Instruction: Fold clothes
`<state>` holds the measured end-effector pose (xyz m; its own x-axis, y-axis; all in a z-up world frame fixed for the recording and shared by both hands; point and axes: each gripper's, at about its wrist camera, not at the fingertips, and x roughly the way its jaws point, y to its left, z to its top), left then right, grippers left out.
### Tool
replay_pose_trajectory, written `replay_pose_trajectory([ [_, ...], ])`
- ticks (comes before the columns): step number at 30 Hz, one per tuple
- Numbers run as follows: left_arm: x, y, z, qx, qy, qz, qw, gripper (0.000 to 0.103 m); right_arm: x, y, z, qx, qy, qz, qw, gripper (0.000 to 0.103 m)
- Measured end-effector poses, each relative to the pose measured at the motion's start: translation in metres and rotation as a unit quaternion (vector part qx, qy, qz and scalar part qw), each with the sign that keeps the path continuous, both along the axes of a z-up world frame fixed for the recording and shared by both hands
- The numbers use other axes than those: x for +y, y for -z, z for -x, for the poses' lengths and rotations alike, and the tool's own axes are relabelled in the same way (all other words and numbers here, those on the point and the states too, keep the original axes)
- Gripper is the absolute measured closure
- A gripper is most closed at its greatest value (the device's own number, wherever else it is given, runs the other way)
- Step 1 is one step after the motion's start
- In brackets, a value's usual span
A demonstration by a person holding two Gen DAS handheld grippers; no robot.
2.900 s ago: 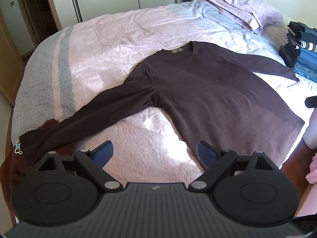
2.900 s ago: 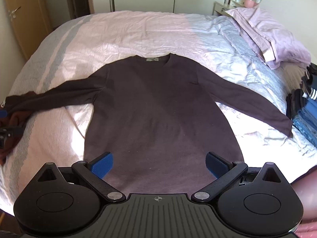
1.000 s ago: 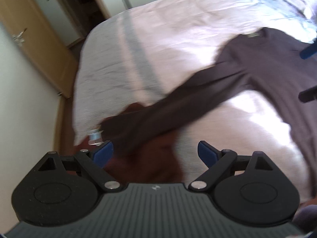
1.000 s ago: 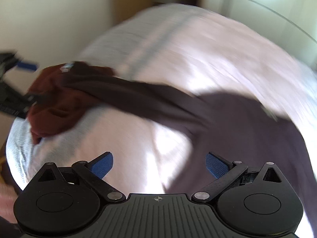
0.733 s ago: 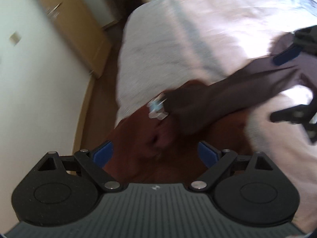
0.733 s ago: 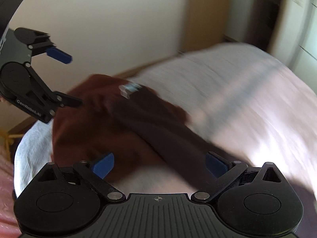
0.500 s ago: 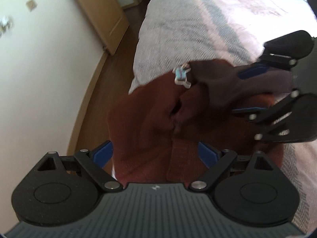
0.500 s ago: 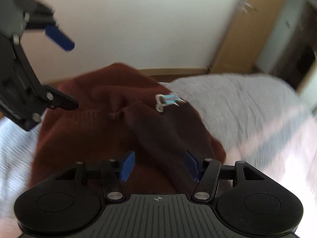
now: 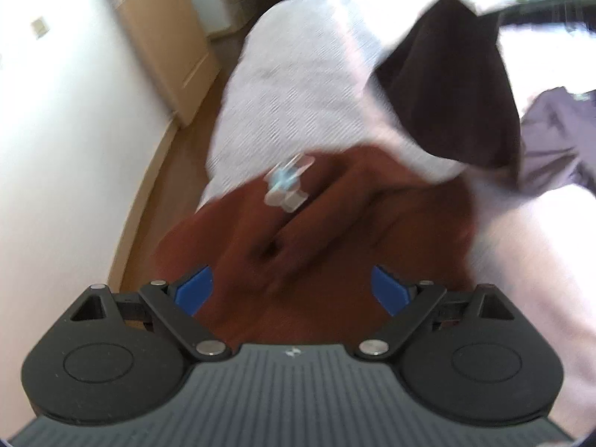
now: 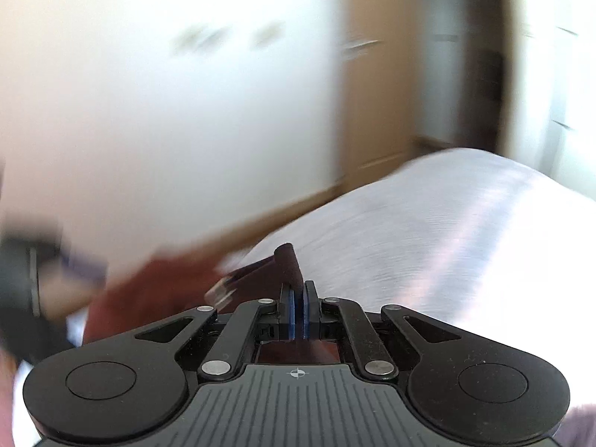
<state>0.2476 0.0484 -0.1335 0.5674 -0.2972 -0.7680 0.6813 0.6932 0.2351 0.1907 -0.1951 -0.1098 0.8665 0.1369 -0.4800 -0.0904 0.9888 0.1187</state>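
The dark brown long-sleeve sweater's left sleeve (image 9: 458,85) hangs lifted above the bed in the left wrist view, its body (image 9: 555,141) lying at the right. My right gripper (image 10: 297,298) is shut on the sleeve cuff (image 10: 287,264), which sticks up between its blue pads. My left gripper (image 9: 294,290) is open and empty, low over a rust-red garment (image 9: 298,246) at the bed corner. That red garment also shows in the right wrist view (image 10: 149,290).
A small clear-and-blue clip (image 9: 287,186) lies on the red garment. The pale bedspread (image 9: 290,85) drops to a wooden floor (image 9: 149,193) at the left, by a white wall and a wooden door (image 9: 160,29). Both views are motion-blurred.
My right gripper has closed on the sleeve cuff and lifted it up off the red garment and away toward the sweater's body. My left gripper stayed open over the red garment.
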Motion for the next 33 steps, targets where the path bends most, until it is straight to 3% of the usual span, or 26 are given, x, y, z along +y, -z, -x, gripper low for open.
replay_pose_trajectory([
  [3,-0.05,-0.008,0.018,-0.008,0.061,0.02,0.9979,0.013,-0.1,-0.042,0.064,-0.069,0.128,-0.021,0.989,0.1],
  [5,-0.087,-0.011,0.036,-0.009,0.101,0.033,0.9943,0.013,-0.163,-0.067,0.122,-0.114,0.22,-0.017,0.969,0.1],
  [7,-0.123,-0.012,0.058,-0.006,0.135,0.041,0.99,0.013,-0.214,-0.067,0.193,-0.132,0.314,-0.001,0.94,0.1],
  [9,-0.157,-0.01,0.084,0.0,0.16,0.046,0.986,0.013,-0.26,-0.035,0.251,-0.11,0.387,-0.013,0.915,0.1],
  [11,-0.188,-0.006,0.112,0.006,0.181,0.045,0.9824,0.013,-0.311,0.022,0.295,-0.055,0.446,-0.062,0.891,0.1],
  [14,-0.229,0.003,0.155,0.011,0.206,0.024,0.9781,0.013,-0.367,0.109,0.334,0.023,0.481,-0.126,0.867,0.1],
  [16,-0.251,0.012,0.181,0.017,0.214,0.005,0.9767,0.013,-0.388,0.147,0.348,0.059,0.477,-0.157,0.863,0.1],
  [19,-0.28,0.023,0.209,0.028,0.218,-0.018,0.9753,0.013,-0.407,0.171,0.368,0.076,0.444,-0.189,0.872,0.1],
  [23,-0.314,0.031,0.237,0.033,0.229,-0.036,0.9723,0.013,-0.422,0.15,0.395,0.025,0.405,-0.208,0.89,0.1],
  [26,-0.338,0.036,0.244,0.032,0.244,-0.046,0.9681,0.013,-0.422,0.139,0.416,-0.016,0.393,-0.181,0.901,0.1],
  [27,-0.346,0.039,0.244,0.032,0.251,-0.05,0.9663,0.013,-0.427,0.152,0.422,0.001,0.402,-0.188,0.896,0.1],
  [31,-0.373,0.049,0.249,0.036,0.282,-0.068,0.9562,0.013,-0.45,0.209,0.439,0.095,0.436,-0.269,0.853,0.099],
  [33,-0.388,0.055,0.247,0.04,0.3,-0.073,0.9502,0.013,-0.454,0.216,0.447,0.104,0.441,-0.277,0.848,0.096],
])
